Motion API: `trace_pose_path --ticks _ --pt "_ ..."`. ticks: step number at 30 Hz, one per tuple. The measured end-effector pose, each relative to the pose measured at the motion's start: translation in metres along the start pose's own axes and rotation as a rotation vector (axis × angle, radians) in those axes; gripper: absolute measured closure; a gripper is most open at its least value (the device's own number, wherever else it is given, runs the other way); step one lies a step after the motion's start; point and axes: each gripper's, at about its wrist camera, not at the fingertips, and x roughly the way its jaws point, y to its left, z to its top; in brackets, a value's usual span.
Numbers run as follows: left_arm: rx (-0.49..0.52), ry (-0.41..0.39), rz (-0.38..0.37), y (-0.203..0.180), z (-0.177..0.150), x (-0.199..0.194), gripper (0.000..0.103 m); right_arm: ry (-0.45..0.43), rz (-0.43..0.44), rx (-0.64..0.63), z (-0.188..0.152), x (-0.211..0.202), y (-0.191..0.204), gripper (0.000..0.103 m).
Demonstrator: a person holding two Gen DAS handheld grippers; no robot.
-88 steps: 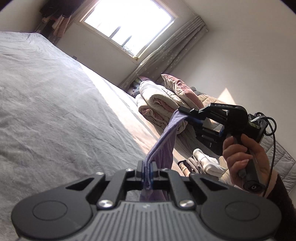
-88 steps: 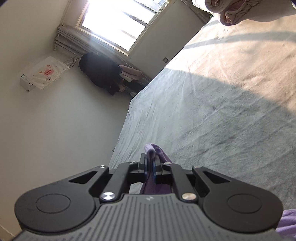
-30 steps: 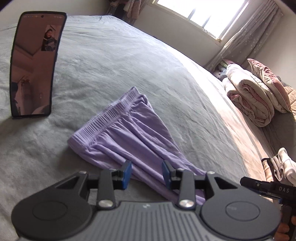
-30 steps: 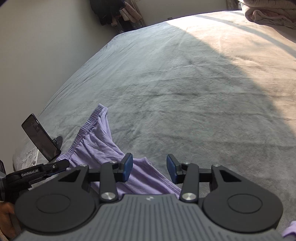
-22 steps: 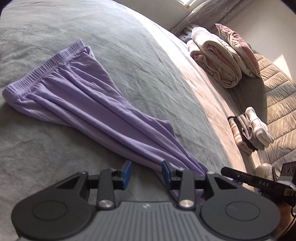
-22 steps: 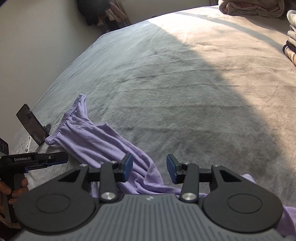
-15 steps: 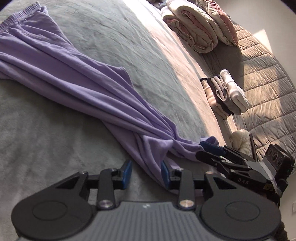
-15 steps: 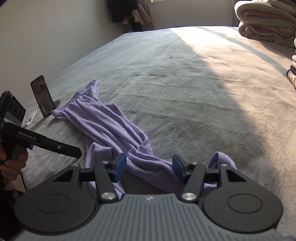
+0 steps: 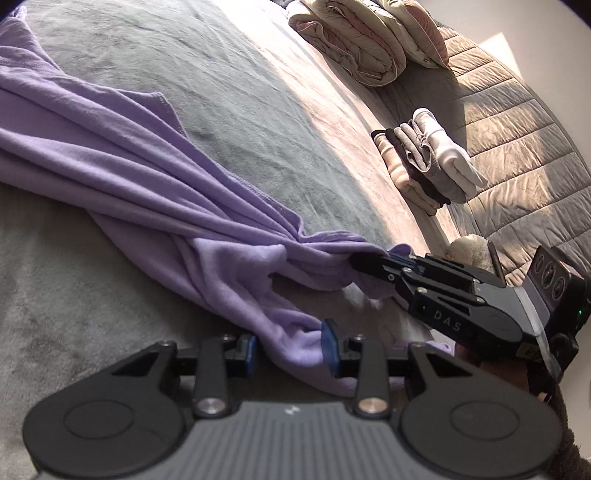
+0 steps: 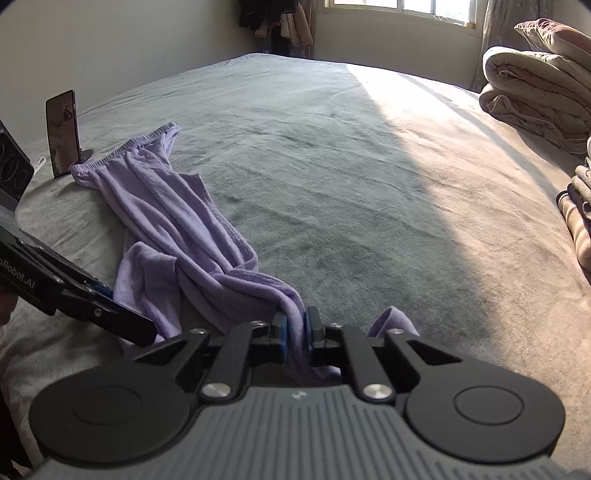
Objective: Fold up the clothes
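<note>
Purple trousers (image 9: 147, 173) lie bunched lengthwise on the grey bed cover (image 10: 332, 147), waistband far left, leg ends toward me. My right gripper (image 10: 295, 332) is closing its jaws, and the blue pads pinch a twisted leg end of the trousers (image 10: 166, 206). In the left wrist view the right gripper (image 9: 373, 258) grips that same bunch of cloth from the right. My left gripper (image 9: 288, 349) stands open over the other leg end, with cloth lying between its fingers and no squeeze showing. The left gripper's tip (image 10: 144, 332) shows at lower left in the right wrist view.
A rolled quilt and pillow (image 9: 354, 40) sit at the far side of the bed. A stack of folded clothes (image 9: 428, 166) lies by a quilted pad (image 9: 517, 147). A phone on a stand (image 10: 62, 133) is propped near the waistband. A window (image 10: 402, 7) lights the far half.
The trousers, first held up between both shut grippers, now lie on the bed. Both grippers opened and swept along to the leg ends; the right jaws have closed on cloth.
</note>
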Motion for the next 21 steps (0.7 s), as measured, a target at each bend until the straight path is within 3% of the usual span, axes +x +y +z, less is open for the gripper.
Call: trace_pose_path --ticks 5,8,12,18,21 --pt "-0.027 -0.085 -0.015 -0.009 0.007 0.009 0.068 -0.124 0.104 0.182 0.022 -0.021 -0.015 0.093" --pt "-0.037 -0.091 -0.117 -0.014 0.013 -0.001 0.059 -0.188 0.182 0.262 0.035 -0.033 -0.018 0.093" --pt "-0.016 -0.097 -0.255 -0.021 0.009 -0.025 0.036 -0.239 0.255 0.297 0.047 -0.043 -0.012 0.093" --pt "0.08 -0.128 -0.305 -0.025 -0.006 -0.065 0.03 -0.281 0.354 0.307 0.064 -0.055 0.004 0.093" --pt "0.088 -0.165 -0.335 -0.016 -0.009 -0.089 0.027 -0.263 0.392 0.297 0.066 -0.058 0.017 0.093"
